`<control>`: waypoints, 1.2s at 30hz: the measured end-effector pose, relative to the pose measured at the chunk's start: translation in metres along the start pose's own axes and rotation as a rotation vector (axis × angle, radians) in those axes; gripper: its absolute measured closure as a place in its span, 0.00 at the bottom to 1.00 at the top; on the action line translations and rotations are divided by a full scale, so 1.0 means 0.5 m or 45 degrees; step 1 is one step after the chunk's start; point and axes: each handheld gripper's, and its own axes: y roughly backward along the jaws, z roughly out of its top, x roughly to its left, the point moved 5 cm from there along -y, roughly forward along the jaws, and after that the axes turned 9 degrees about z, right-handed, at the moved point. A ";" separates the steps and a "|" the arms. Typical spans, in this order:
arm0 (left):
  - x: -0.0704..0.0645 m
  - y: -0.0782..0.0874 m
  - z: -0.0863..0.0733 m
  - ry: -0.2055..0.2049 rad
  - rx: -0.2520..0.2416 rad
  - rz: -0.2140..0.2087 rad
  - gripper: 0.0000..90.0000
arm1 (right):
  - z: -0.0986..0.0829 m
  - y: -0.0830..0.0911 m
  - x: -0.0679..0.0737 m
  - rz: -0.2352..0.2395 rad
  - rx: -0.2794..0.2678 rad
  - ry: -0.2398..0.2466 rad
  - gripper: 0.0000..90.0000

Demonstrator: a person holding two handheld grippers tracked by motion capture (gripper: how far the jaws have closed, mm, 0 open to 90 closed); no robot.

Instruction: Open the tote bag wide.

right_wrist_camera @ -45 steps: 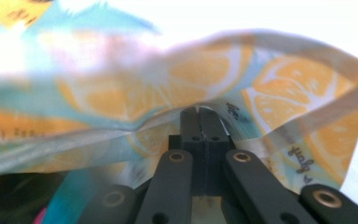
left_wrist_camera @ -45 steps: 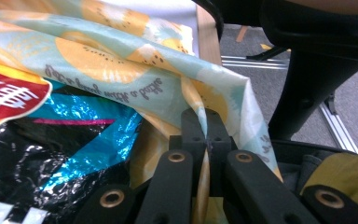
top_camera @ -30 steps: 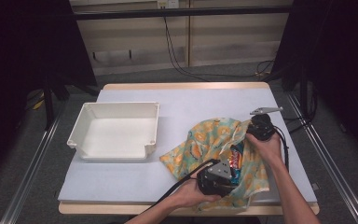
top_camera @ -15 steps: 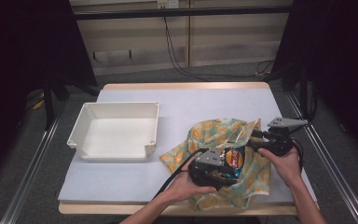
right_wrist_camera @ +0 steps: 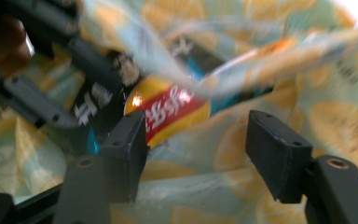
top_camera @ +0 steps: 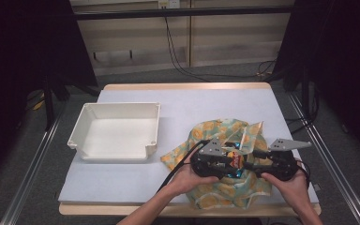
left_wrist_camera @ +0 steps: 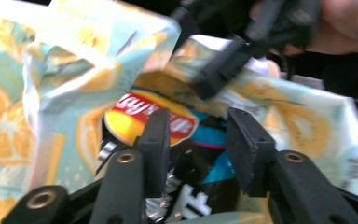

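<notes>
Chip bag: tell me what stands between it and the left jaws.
Nothing visible. The left gripper has its jaws open right at the chip bag, inside the mouth of the orange-print bag, whose fabric is pulled back around it.

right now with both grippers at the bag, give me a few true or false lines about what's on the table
1. A chip packet lies inside the lemon-print bag. True.
2. The white tray holds the chip packet. False: its inside looks bare, and the packet is in the bag.
3. The left gripper has its jaws apart around the packet. True.
4. The right gripper is shut. False: its jaws stand wide apart over the bag's fabric.
5. The tray sits to the right of the bag in the high view. False: it sits to the left, on the table.
</notes>
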 end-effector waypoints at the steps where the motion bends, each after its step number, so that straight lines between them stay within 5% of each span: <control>1: 0.004 -0.003 -0.004 -0.001 0.024 0.025 0.62 | -0.012 -0.009 0.001 -0.023 0.033 -0.015 0.43; 3: 0.006 -0.004 -0.005 0.000 0.031 0.029 0.59 | -0.018 -0.012 0.001 -0.040 0.055 -0.007 0.48; 6: 0.008 -0.006 -0.006 0.008 0.021 0.047 0.55 | -0.043 -0.010 0.001 -0.090 0.099 0.007 0.76; 7: 0.009 -0.006 -0.006 0.010 0.025 0.047 0.55 | -0.043 -0.010 0.001 -0.090 0.099 0.007 0.76; 8: 0.010 -0.007 -0.007 0.012 0.027 0.051 0.53 | -0.061 -0.006 0.002 -0.083 0.118 -0.004 0.94; 11: 0.009 -0.009 -0.010 0.006 0.039 0.068 0.53 | -0.082 0.005 0.001 -0.096 0.125 -0.012 1.00; 22: 0.013 -0.008 -0.009 0.033 0.033 0.083 0.54 | -0.126 0.001 -0.002 -0.137 0.194 -0.008 0.98; 24: 0.011 -0.002 -0.006 0.037 0.040 0.064 0.59 | -0.119 0.002 0.004 -0.127 0.160 0.003 0.87; 32: -0.017 0.010 0.045 -0.056 -0.007 -0.055 0.78 | -0.100 0.024 0.019 -0.098 0.050 -0.015 0.67; 36: -0.019 -0.022 0.059 -0.119 0.066 -0.049 0.78 | -0.107 0.021 0.019 -0.094 0.046 -0.030 0.66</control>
